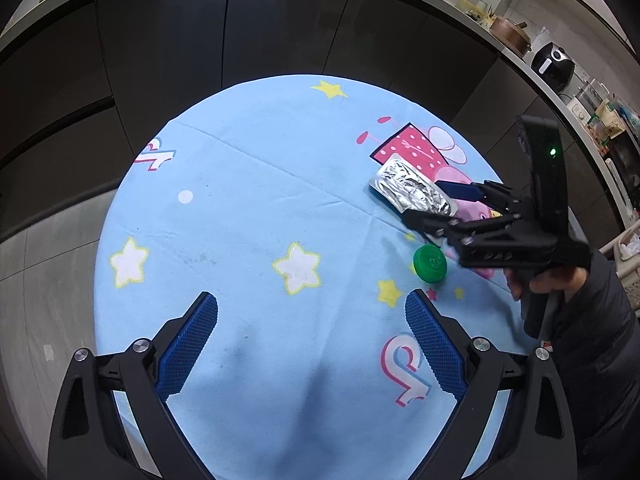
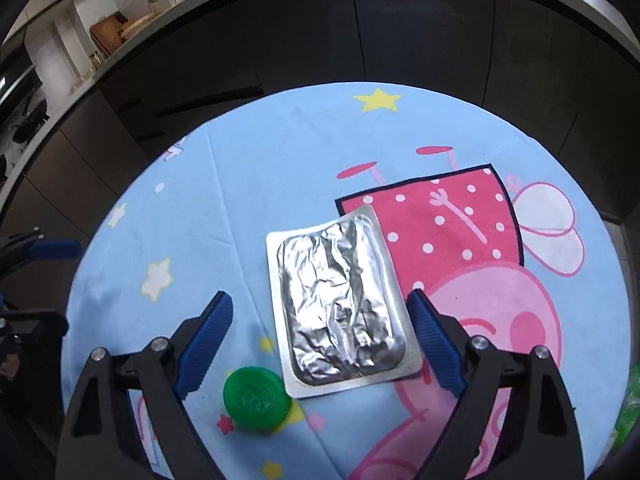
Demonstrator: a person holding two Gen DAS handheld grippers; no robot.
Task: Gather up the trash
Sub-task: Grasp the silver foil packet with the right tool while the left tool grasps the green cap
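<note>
Left wrist view: the left gripper [image 1: 311, 312] is held above the near part of the round bench [image 1: 240, 160], which is covered with a light blue cartoon cloth. Its jaws are spread wide, and nothing lies between them. A silver foil packet [image 1: 408, 188] is seen flat on the cloth toward the right edge of the bench, with a green bottle cap [image 1: 429, 264] near it, on its near side. The right gripper [image 1: 430, 204] is reached in from the right edge and is carried by a hand [image 1: 556, 280]; its jaws are placed on either side of the packet. Right wrist view: the right gripper [image 2: 320, 308] is pointed steeply down at the foil packet [image 2: 340, 300]. Its jaws are widely parted and straddle the packet's near half; the right pad is set just beside the packet's edge, while a clear gap is left at the left pad. The packet is not gripped. The green bottle cap [image 2: 256, 398] is found just beside the packet's near left corner.
</note>
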